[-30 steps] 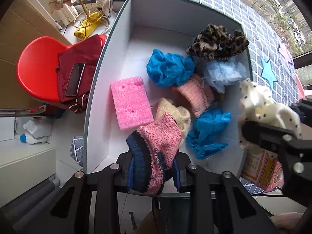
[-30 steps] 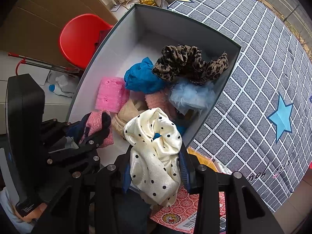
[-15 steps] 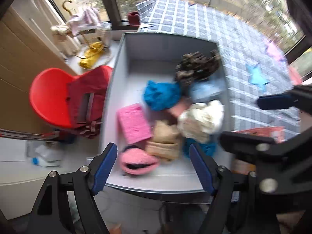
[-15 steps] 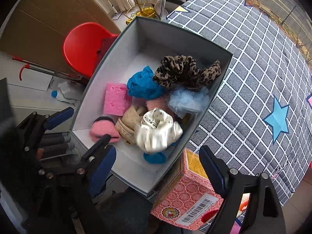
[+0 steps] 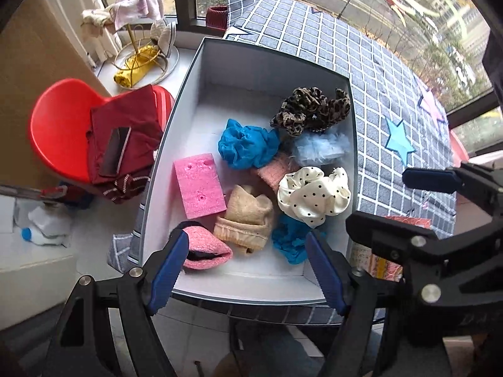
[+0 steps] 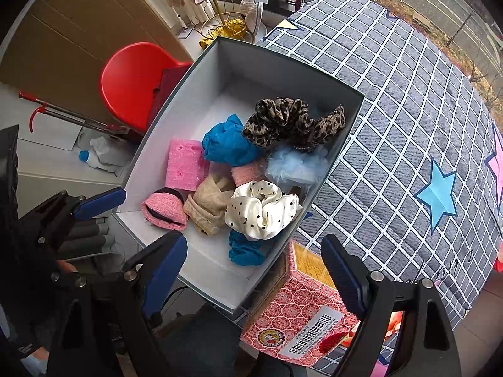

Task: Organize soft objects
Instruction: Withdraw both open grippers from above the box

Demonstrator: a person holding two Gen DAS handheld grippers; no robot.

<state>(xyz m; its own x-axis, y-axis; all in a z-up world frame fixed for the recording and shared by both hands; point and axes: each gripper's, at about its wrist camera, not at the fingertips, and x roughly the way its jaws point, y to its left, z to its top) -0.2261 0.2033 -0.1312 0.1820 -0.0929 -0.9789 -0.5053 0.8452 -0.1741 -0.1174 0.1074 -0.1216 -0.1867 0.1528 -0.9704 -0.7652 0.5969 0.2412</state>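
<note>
A grey box [image 5: 267, 69] with a white inside holds several soft things. The pink knit sock [image 5: 204, 248] lies loose at its near left corner, just past my left gripper [image 5: 247, 236], which hangs open above the box's near edge with nothing between its blue pads. The cream polka-dot scrunchie [image 6: 261, 210] rests on a blue cloth [image 6: 245, 251] by the right wall. My right gripper [image 6: 254, 240] stands open over it, apart from it. Further in lie a pink sponge [image 5: 199, 188], a beige sock [image 5: 248, 216], a blue scrunchie [image 5: 248, 147] and a leopard scrunchie [image 5: 311, 110].
The box sits at the edge of a grey checked cloth [image 6: 408, 110] with star patches. A red patterned carton [image 6: 301, 314] stands by its near right corner. Left of the box are a red chair [image 5: 59, 125] with maroon clothes, a gold rack [image 5: 138, 47] and a floor bottle [image 5: 44, 229].
Both grippers have opened. The pink sock dropped from the left one and the polka-dot scrunchie from the right one into the box. The left gripper has risen a little.
</note>
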